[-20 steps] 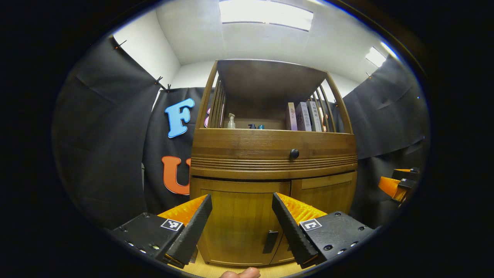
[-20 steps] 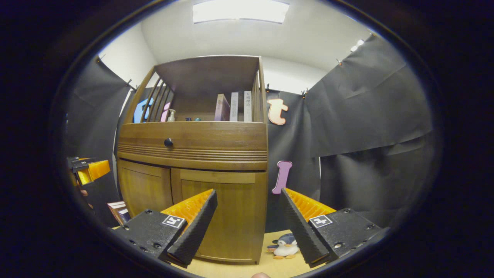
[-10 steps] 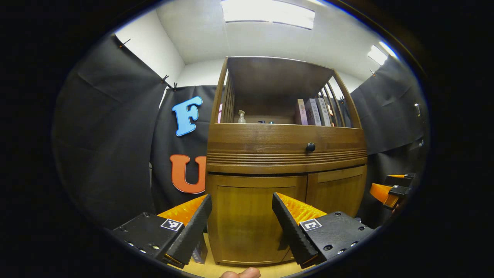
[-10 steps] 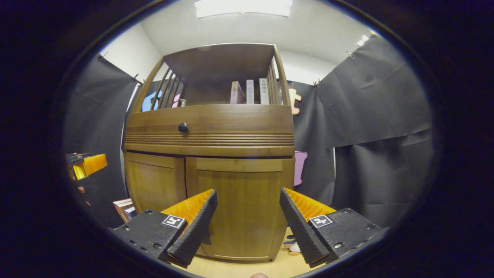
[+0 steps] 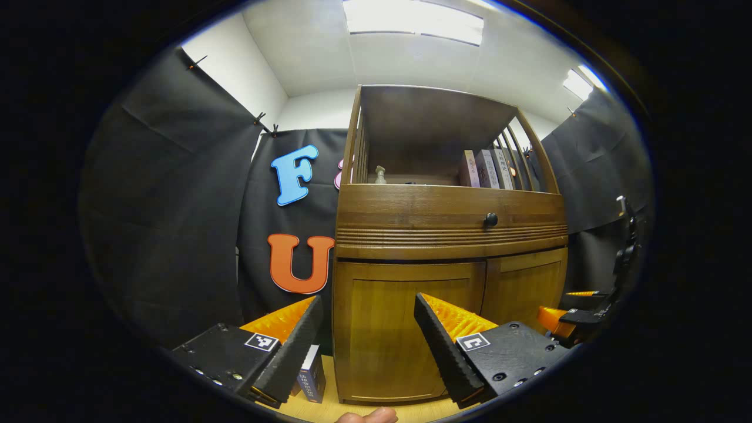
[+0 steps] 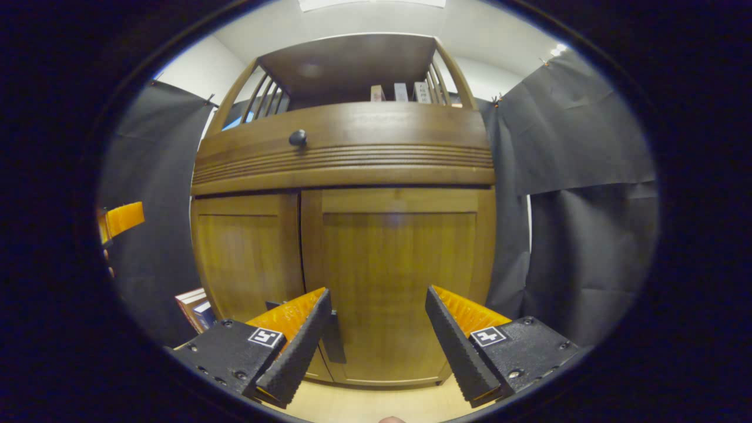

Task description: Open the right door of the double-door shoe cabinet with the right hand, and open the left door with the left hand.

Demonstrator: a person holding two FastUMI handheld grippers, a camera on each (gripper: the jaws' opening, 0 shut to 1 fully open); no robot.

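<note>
Before the shoe cabinet (image 6: 343, 158), both doors closed; right gripper (image 6: 379, 335) jaws apart, facing the right door (image 6: 399, 282) (dark handle (image 6: 335, 343) at its inner edge). Left gripper (image 5: 367, 341) likewise apart. Advice: centre on handle, close, pull along hinge arc

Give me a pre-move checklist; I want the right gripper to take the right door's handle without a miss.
1. Right gripper open: ok, fingers spread with nothing between.
2. Right door shut: ok.
3. Dark handle within the gap: not ok, it sits partly behind the left-hand finger.
4. Contact with handle: cannot tell.
5. Left door shut, left gripper open in front of it: ok.
6. Books on the floor beside the shoe cabinet, apart from the right door: ok.
</note>
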